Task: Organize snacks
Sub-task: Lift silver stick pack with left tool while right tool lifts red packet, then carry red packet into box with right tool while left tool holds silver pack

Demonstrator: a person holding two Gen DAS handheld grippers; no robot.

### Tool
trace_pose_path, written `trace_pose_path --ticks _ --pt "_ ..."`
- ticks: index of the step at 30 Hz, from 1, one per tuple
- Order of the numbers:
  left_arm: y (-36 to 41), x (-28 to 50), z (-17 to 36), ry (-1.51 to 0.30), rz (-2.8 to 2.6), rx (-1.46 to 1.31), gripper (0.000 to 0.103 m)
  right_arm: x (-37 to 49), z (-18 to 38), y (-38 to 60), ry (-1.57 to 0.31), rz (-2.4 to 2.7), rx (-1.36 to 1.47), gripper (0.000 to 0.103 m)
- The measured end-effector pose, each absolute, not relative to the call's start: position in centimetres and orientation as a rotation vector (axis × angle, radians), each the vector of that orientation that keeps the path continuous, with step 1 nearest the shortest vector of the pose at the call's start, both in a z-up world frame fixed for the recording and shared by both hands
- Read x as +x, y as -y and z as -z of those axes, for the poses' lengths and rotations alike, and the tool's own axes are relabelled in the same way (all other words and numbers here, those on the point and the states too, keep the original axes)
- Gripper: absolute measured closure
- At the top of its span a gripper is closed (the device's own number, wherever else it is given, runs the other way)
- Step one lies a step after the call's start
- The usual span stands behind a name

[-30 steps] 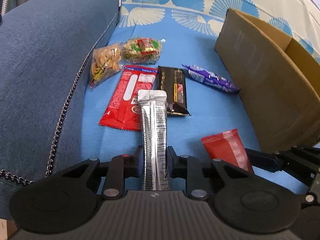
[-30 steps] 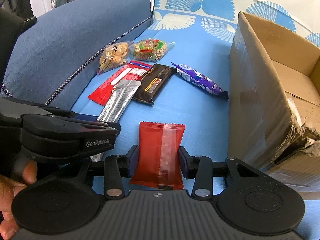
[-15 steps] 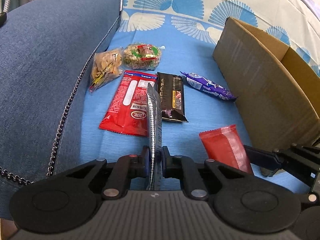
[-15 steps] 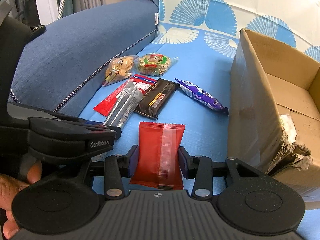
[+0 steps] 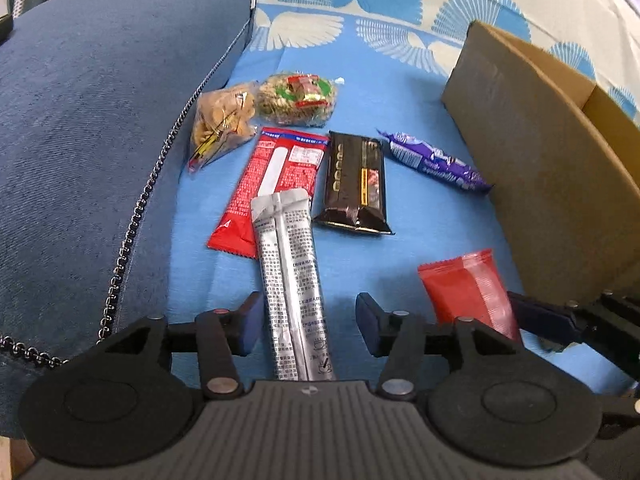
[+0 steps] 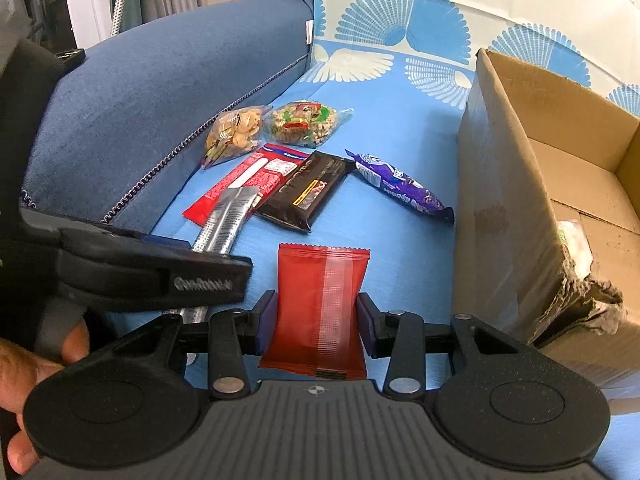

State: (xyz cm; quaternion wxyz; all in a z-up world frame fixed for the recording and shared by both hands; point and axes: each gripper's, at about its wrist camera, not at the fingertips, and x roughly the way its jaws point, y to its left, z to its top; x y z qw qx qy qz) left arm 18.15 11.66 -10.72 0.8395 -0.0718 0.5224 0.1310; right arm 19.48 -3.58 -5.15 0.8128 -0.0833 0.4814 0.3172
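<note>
Left wrist view shows our left tongs [image 5: 306, 326] with their jaws just having opened, spread clear on both sides of the silver stick pack [image 5: 290, 280], which lies flat on the blue sheet [image 5: 400, 80] between them with no pad pressing on it. Its far end overlaps the red flat packet [image 5: 272, 180], so a careless re-grip could drag that packet along or pinch both at once. Right wrist view shows our right tongs [image 6: 316, 322] clenched on the red sachet [image 6: 320, 308], both pads against its edges; the wrapper is slick and thin, and we judge it could slide or buckle if we swing it quickly toward the cardboard box [image 6: 500, 200]. The box stands just beside the sachet on the right, and its near corner is torn and crumpled, so the sachet could catch on that ragged edge, or our tongs could nudge the wall and shift the box on the soft bedding. Our 2 tools sit close together, the left one crossing in front of the right, so a lift by either risks a knock. Beyond lie the dark bar [image 5: 356, 184], the purple wrapper [image 5: 436, 162] and 2 clear bags of nuts and crackers against the blue cushion [image 5: 100, 120], all yet to be sorted.
</note>
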Motion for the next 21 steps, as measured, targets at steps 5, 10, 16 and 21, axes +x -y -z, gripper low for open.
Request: trace_pose_path --ticks 5,10,16,21 --pt "-11.7 18.3 11.1 -1.114 -0.291 -0.138 0.068 19.5 5.3 3.4 -1.034 -0.677 -0.185 0.059" --pt "-11.7 18.1 10.6 -1.069 -0.293 -0.149 0.080 19.5 5.4 3.4 -1.032 -0.673 -0.189 0.059" --pt "-11.9 17.1 8.6 -0.929 -0.285 -0.181 0.082 19.3 4.7 3.5 -1.004 -0.662 -0.189 0.059" --pt "-12.6 16.5 7.5 -0.842 -0.278 -0.227 0.082 19.1 3.5 3.7 -0.944 -0.667 -0.198 0.059"
